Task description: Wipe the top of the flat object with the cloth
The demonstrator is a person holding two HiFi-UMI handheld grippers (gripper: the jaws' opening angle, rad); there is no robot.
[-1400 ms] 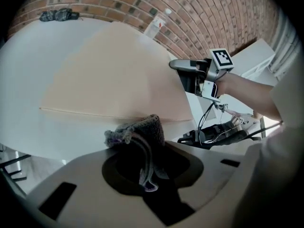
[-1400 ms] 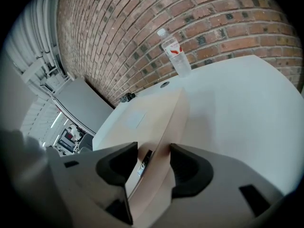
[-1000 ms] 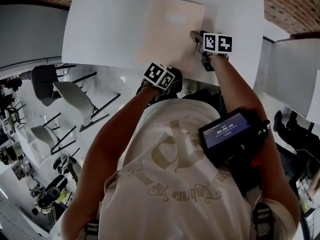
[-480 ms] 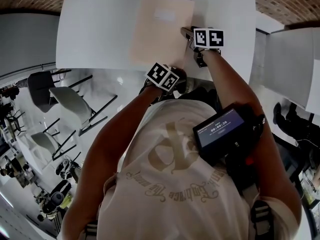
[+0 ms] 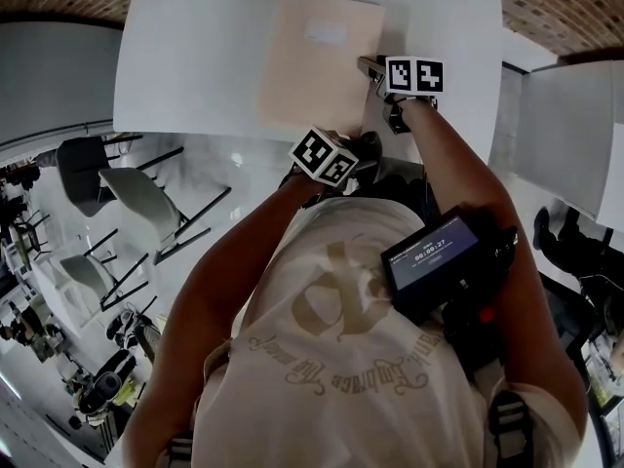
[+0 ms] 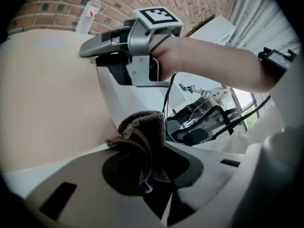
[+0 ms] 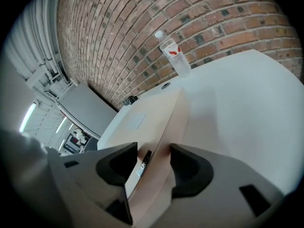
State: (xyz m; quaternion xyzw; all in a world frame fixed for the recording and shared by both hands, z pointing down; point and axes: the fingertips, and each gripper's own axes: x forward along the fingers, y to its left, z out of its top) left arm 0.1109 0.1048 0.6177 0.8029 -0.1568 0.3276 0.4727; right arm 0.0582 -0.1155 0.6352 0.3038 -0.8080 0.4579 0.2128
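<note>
Cloth (image 6: 137, 139) — left tongs (image 6: 146, 175); board (image 7: 159, 118) — right tongs (image 7: 154, 167), outstretched

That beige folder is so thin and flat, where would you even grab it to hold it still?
By its right long edge, coming in from the right. The beige folder lies on the table, so only an edge fits between jaws; the right gripper clamps there, leaving the top free.

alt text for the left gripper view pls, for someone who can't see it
The left gripper is shut on a bunched dark cloth beside the near corner of a beige flat object on a white table. Beyond, a hand holds the right gripper at the object's side edge; a water bottle stands by a brick wall.
</note>
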